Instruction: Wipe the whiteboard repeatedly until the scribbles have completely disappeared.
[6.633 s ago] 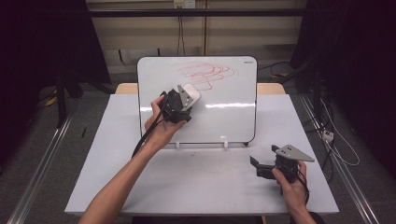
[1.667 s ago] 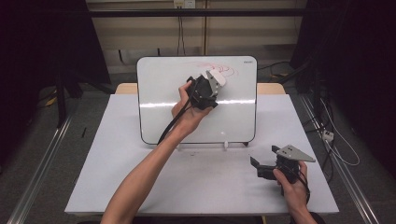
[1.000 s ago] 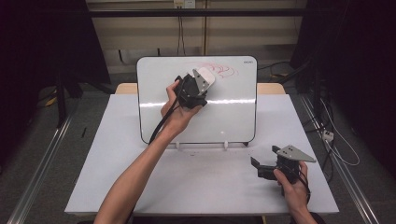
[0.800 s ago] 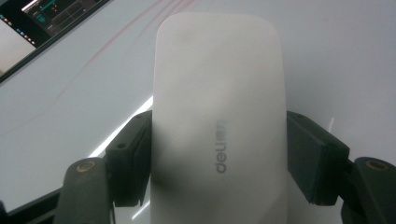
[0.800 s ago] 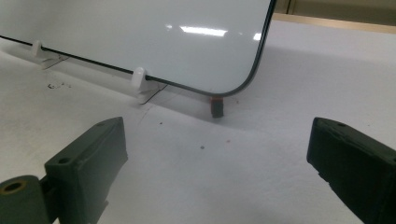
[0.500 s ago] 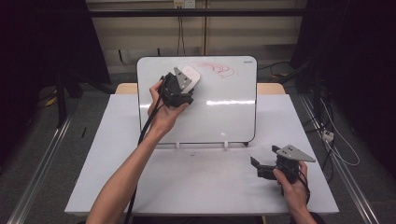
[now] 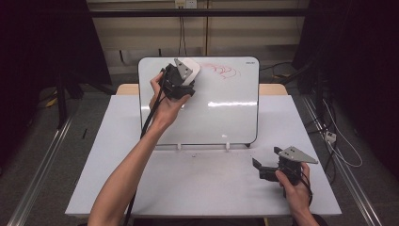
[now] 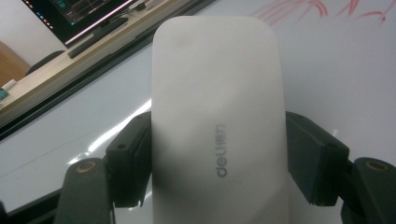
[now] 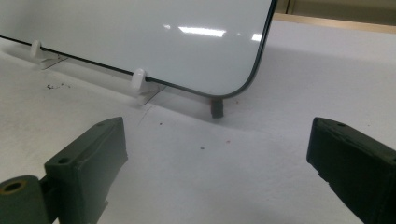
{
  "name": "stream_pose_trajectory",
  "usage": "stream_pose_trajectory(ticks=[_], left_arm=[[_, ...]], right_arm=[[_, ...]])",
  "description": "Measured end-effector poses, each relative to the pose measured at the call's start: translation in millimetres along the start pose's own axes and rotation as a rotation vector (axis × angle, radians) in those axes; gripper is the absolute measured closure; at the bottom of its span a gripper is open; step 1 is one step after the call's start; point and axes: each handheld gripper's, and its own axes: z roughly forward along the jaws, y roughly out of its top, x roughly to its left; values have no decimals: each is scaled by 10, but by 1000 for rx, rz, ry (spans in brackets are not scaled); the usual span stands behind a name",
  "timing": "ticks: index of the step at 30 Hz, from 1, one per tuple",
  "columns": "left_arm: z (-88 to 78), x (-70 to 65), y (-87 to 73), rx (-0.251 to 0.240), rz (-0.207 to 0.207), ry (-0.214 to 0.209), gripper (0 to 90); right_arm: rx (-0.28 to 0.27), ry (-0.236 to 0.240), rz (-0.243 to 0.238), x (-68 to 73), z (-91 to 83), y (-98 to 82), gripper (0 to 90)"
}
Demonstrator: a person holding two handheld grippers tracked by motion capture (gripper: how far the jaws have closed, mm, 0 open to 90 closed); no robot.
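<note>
Whiteboard (image 7: 221,108) is the big thing here — it stands tilted back on the white table (image 7: 117,141), held up by small white clips (image 9: 138,78) along its bottom edge. Everything else is easy to place from it.

Up near the top left of the whiteboard, the left gripper (image 7: 181,77) is held against the board by the person's left hand (image 7: 164,101). Its two black jaws are squeezed onto a white eraser (image 8: 217,126), one jaw on each long side. In the left gripper view the eraser stands tall between the jaws, and you can read the grey word "deli" printed on it. In the high view the eraser seems to lie on the board's face, but I cannot tell if it really touches.

Just right of the eraser, near the top middle of the whiteboard, there are red marker scribbles (image 7: 225,70). The rest of the board looks clean and shiny, with a bright strip of light across it.

The right gripper (image 7: 263,168) is in front of the whiteboard's lower right corner, low over the table, held in the person's right hand (image 7: 294,186). Its jaws are spread wide apart — nothing is between them. In the right gripper view, a few tiny dark specks lie on the table in front of the board.
</note>
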Motion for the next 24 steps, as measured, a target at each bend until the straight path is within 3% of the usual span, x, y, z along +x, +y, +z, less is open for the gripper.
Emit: stream_pose_trajectory(ticks=[5,14,16,24], left_arm=[[30,-57,42,-5,-21,19,309],[76,-128,117,-1,8,12,310],[85,-172,147,4,31,22,310],[149,-303,258,16,43,21,310]], right_arm=[[2,-4,1,-2,6,1,49],[2,-2,-4,0,5,1,49],[3,-1,-4,1,6,2,49],[4,2,-3,1,-2,2,49]])
